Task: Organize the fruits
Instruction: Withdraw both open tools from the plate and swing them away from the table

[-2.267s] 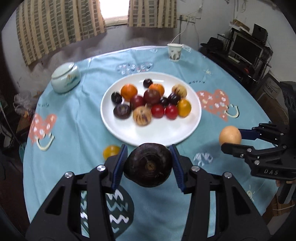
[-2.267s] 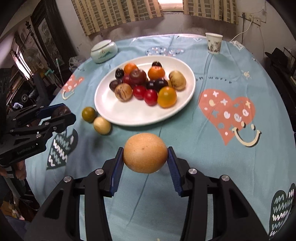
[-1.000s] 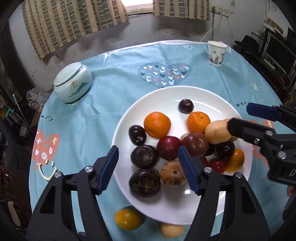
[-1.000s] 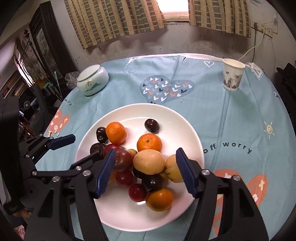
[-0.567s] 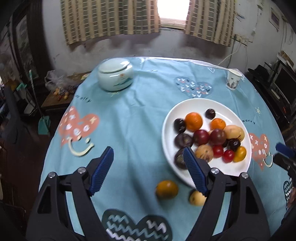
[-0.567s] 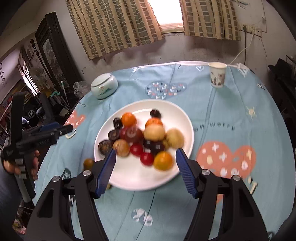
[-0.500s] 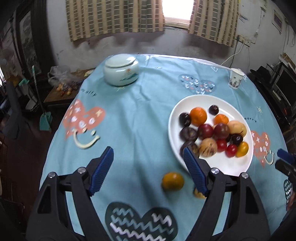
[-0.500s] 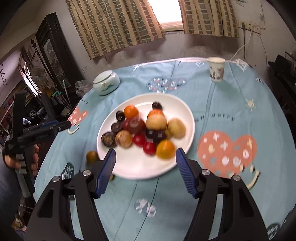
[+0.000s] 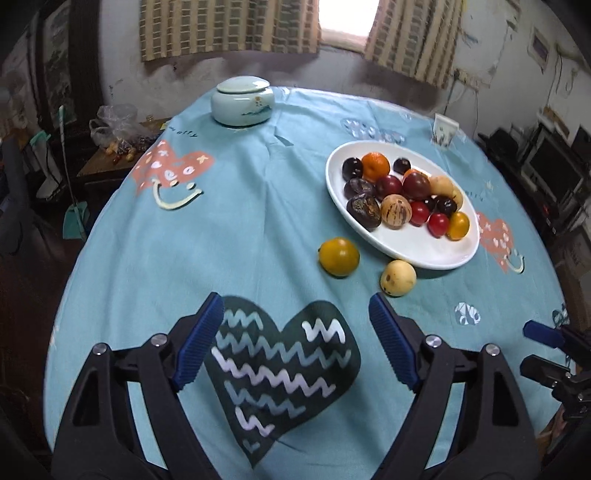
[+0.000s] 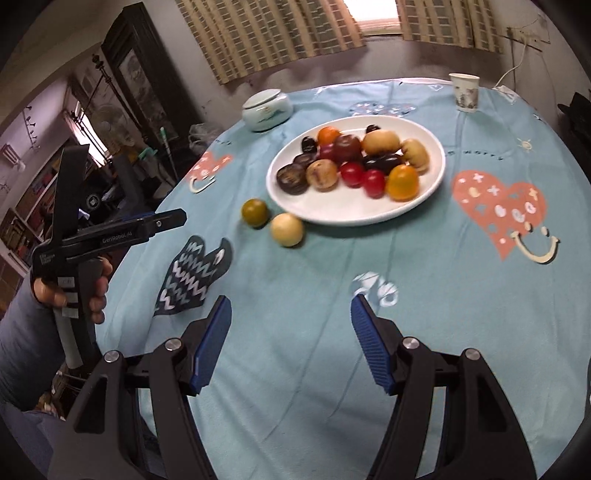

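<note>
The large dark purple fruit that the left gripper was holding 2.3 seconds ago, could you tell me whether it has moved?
Yes. The dark purple fruit now lies on the white plate, at its near-left edge beside the striped tan fruit; the left gripper is open and empty.

A lived-in home room: a round bench under a blue heart-print cloth [image 9: 236, 229], with checked curtains [image 9: 229, 27] over a window at 12 o'clock. A dark wooden cabinet [image 10: 144, 74] stands at 10 o'clock and a broom [image 9: 70, 173] at 9 o'clock, with screens [image 9: 554, 162] at 3 o'clock.
</note>
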`<state>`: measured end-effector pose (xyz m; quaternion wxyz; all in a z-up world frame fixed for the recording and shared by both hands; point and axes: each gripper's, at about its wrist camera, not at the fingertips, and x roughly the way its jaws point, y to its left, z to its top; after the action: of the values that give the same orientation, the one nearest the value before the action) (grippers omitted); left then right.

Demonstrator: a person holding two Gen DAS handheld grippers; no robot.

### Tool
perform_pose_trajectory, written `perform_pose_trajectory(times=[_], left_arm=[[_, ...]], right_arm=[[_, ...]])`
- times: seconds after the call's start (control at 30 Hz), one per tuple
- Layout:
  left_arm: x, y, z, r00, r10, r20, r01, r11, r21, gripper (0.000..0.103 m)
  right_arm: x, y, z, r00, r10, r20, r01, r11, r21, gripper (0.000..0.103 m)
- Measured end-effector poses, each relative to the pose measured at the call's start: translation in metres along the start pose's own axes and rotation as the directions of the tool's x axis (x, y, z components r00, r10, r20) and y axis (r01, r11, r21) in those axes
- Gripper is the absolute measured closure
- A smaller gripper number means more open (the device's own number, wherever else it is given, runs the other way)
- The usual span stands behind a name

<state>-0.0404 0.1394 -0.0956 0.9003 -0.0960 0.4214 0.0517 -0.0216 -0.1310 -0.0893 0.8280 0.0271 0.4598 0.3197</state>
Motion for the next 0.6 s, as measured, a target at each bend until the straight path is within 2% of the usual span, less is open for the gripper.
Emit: perform_pose_trajectory(times=[0.1,0.17,0.23,0.3,0.33,0.4,0.47,0.5,0.57,0.6], left_arm=[[-0.012,0.004,-0.032,0.996,-0.003,0.085,0.011,0.996,-0.086,0.021],[-0.012,-0.002,-0.053,0.994,0.01,0.11,-0.001,0.996,-0.084,0.021],[-0.007,-0.008,-0.07,0.993,0.049,0.112,-0.044,0.998,-0.044,0.021],[-0.001,-0.01,-0.084,0.99,0.113,0.08,-0.114,0.993,0.009,0.021],[-0.002,-0.005,-0.089,0.988,0.134,0.075,-0.135,0.991,0.001,0.021],[-0.014,0.018,-0.098,0.978,0.191,0.088,-0.185,0.98,-0.074,0.021],[-0.031,0.043,-0.107,0.956,0.271,0.107,-0.253,0.954,-0.158,0.021],[-0.042,0.057,-0.114,0.939,0.323,0.118,-0.294,0.932,-0.21,0.021],[-0.063,0.077,-0.127,0.897,0.42,0.139,-0.365,0.88,-0.304,0.021],[-0.076,0.086,-0.136,0.864,0.479,0.157,-0.401,0.841,-0.363,0.021]], right_arm=[[0.0,0.006,0.001,1.0,-0.003,0.008,0.003,1.0,0.007,0.035],[0.0,0.009,0.005,1.0,-0.005,0.014,0.005,1.0,0.005,0.035],[-0.001,0.012,0.009,1.0,-0.014,0.012,0.014,1.0,-0.013,0.035],[-0.001,0.014,0.014,1.0,-0.016,0.006,0.016,1.0,-0.023,0.035],[0.0,0.017,0.016,1.0,-0.015,0.001,0.015,0.999,-0.033,0.035],[0.0,0.02,0.019,1.0,-0.002,0.002,0.002,0.999,-0.051,0.035],[0.001,0.025,0.022,1.0,0.025,-0.005,-0.026,0.997,-0.076,0.035],[0.003,0.027,0.024,0.999,0.038,-0.012,-0.039,0.995,-0.09,0.035],[0.008,0.032,0.028,0.998,0.063,-0.029,-0.066,0.99,-0.125,0.035],[0.011,0.035,0.03,0.996,0.077,-0.038,-0.082,0.987,-0.139,0.035]])
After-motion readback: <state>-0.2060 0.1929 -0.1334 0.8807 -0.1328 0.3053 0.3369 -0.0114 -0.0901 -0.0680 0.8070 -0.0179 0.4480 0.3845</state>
